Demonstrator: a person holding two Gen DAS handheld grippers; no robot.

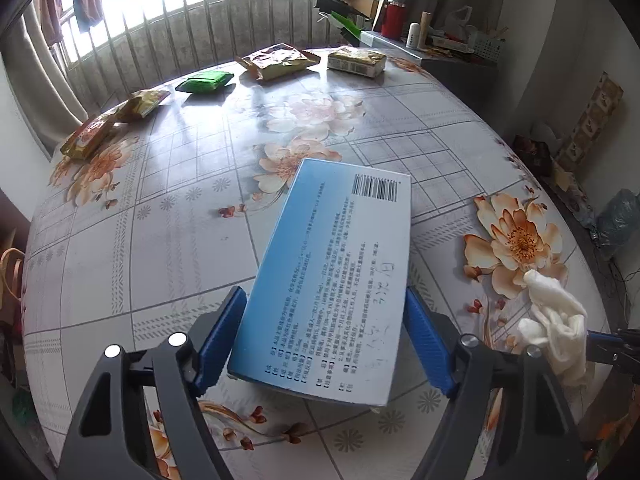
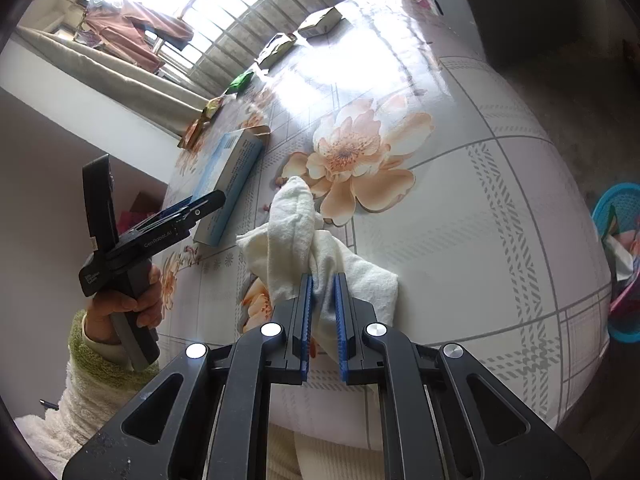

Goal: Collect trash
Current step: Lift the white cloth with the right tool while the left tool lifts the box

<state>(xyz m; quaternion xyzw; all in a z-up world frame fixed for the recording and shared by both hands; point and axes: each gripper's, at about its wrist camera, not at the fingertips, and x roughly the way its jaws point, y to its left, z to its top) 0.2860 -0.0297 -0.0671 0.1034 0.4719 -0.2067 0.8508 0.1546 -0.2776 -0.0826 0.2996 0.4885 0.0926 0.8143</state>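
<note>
Right-view only: white cloth [image 2: 320, 240] between pinching blue fingers [image 2: 306, 320], turquoise basket [image 2: 612, 208].

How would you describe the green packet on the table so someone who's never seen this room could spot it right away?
Look at the round floral table and follow its far edge, below the barred window, where a row of snack packets lies. The green packet is third from the left in the left wrist view, between gold-and-yellow wrappers. It is the only solid green one; the others are yellow, gold or orange.

The left gripper [image 1: 326, 340] straddles a blue box [image 1: 332, 276], fingers [image 1: 222, 336] beside its long sides, contact unclear. A white cloth [image 1: 556, 320] lies at three o'clock on the flowered surface [image 1: 168, 216].
</note>
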